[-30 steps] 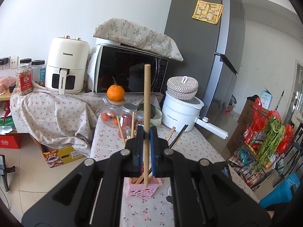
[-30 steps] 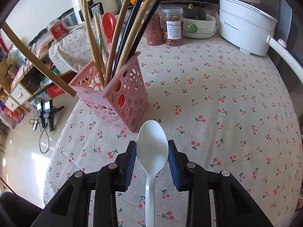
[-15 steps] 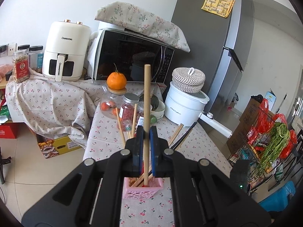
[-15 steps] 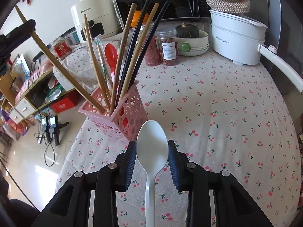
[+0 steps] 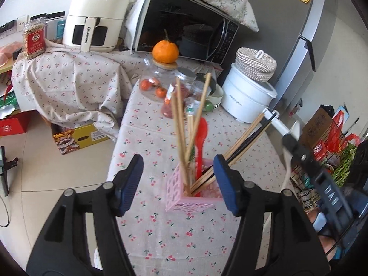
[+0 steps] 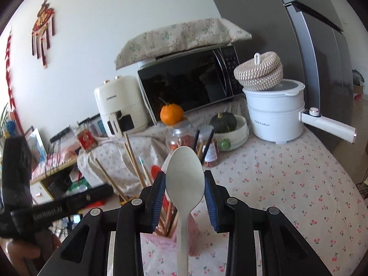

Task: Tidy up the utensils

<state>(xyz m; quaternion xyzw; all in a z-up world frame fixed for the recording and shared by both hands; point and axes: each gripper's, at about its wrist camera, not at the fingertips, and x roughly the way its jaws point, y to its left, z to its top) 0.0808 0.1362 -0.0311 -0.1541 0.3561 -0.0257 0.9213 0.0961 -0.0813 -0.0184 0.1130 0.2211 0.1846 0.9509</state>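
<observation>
**A:** Status, left fingers?

**B:** My left fingers (image 5: pixel 178 181) are spread wide, nothing between the pads. They've just been opening. The wooden chopstick (image 5: pixel 180 135) I was carrying stands loose in the pink basket (image 5: pixel 193 201), lower centre of the left view, leaning against the others.

**A:** What else is in the basket?

**B:** More wooden chopsticks, a black pair (image 5: pixel 250 138) angled toward the right, and a red spoon (image 5: pixel 200 142). The basket sits on the desk (image 5: pixel 161 138), on the cherry-print cloth, framed between my two left pads but touching neither.

**A:** Right side?

**B:** My right fingers (image 6: pixel 185 195) are closed partway on the white spoon (image 6: pixel 184 179). Both blue pads press the sides of the bowl; the handle runs straight down the middle of the frame toward the camera. The bowl points up at centre frame.

**A:** Spoon relative to basket?

**B:** Above it. In the right view the basket's pink rim (image 6: pixel 158 238) shows just below the pads, partly hidden behind the spoon handle, with the chopstick tops poking up left of my fingers. Can't tell how close the spoon is to the rim.

**A:** Do the two see each other?

**B:** Yes. The left one's black arm (image 6: pixel 69 204) crosses the lower left of the right view, with a hand under it. The right one (image 5: pixel 317 177) shows blurred at the right edge of the left view.

**A:** Background?

**B:** Microwave (image 5: pixel 184 23), air fryer (image 5: pixel 96 16), white pot (image 5: pixel 248 99), orange (image 5: pixel 165 51) on a jar. All behind the basket.
</observation>
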